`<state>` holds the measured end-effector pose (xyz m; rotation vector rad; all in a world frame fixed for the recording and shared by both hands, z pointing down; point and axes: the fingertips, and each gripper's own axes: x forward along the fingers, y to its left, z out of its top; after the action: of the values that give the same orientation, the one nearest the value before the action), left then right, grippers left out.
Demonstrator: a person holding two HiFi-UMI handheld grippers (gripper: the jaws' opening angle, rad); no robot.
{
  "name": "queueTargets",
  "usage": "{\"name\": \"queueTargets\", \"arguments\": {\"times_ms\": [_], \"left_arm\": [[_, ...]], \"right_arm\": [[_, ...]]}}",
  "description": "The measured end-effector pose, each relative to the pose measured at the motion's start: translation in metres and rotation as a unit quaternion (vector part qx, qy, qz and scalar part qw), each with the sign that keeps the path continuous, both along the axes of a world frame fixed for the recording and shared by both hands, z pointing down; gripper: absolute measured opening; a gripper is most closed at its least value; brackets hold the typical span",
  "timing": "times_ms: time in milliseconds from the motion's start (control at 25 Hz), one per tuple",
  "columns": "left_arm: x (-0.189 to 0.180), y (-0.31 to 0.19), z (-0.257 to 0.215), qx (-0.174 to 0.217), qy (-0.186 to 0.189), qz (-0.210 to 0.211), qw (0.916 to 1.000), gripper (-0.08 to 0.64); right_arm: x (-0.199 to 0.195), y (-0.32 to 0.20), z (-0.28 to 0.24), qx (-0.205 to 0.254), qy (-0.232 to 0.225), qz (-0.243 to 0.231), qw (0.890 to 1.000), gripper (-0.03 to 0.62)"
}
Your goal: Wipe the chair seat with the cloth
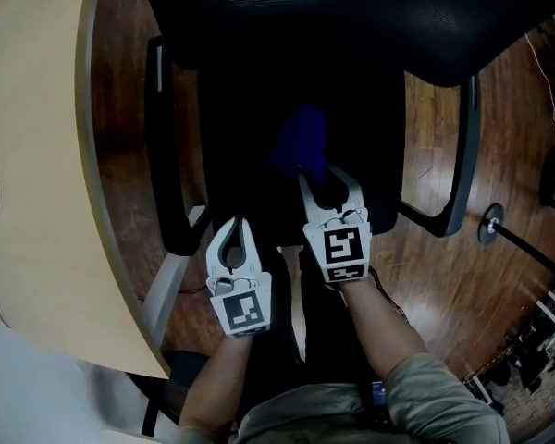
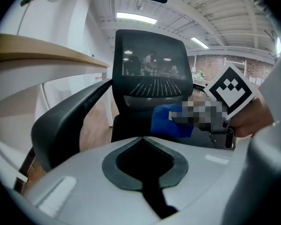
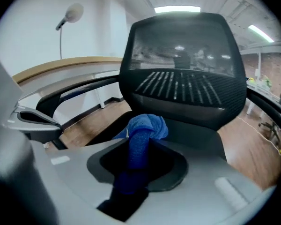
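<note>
The black office chair's seat [image 1: 259, 109] lies straight ahead of me, very dark in the head view. A blue cloth [image 1: 299, 141] hangs bunched from my right gripper [image 1: 326, 179], which is shut on it just above the seat. In the right gripper view the cloth [image 3: 143, 130] runs up between the jaws, its bundle in front of the mesh backrest [image 3: 182, 74]. My left gripper [image 1: 233, 225] hovers nearer to me at the seat's front edge, shut and holding nothing. The left gripper view shows the cloth [image 2: 166, 121] to the right, over the seat.
A pale wooden desk [image 1: 37, 174] curves along the left, close to the chair's left armrest [image 1: 166, 155]. The right armrest [image 1: 462, 146] stands over wooden floor. A round stand base [image 1: 488, 222] and cables [image 1: 541, 336] lie at the right.
</note>
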<state>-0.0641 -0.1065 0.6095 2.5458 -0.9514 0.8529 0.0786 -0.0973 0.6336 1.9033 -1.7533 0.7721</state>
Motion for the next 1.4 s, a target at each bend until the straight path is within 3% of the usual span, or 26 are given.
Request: {"name": "queueTargets", "arguments": {"times_ms": [200,360,720,840,1040,1400], "left_arm": [[-0.032,0.016,0.011,-0.007,-0.007,0.001,1.0000,0.005],[-0.050,0.020,0.018,-0.002,-0.015,0.012,0.9998,0.005],[-0.071,0.020,0.037,-0.006,-0.039,0.004,0.9992,0.005],[-0.062,0.023,0.039,-0.003,-0.039,0.009,0.9992,0.005],[-0.030,0.032,0.033,0.004,-0.038,0.038,0.9985,0.005],[0.077,0.055,0.008,0.012,-0.009,0.124,0.9922,0.005]], "right_arm": [[-0.075,-0.029,0.006,0.016,0.009,-0.113,0.993,0.107],[-0.119,-0.038,0.016,0.017,0.029,-0.171,0.985,0.107],[-0.157,-0.032,0.055,-0.018,0.024,-0.197,0.980,0.106],[-0.145,-0.024,0.062,-0.023,0.024,-0.188,0.982,0.106],[-0.096,-0.002,0.058,-0.030,0.026,-0.128,0.991,0.106],[0.040,0.065,0.036,-0.050,0.049,0.025,0.997,0.106]]}}
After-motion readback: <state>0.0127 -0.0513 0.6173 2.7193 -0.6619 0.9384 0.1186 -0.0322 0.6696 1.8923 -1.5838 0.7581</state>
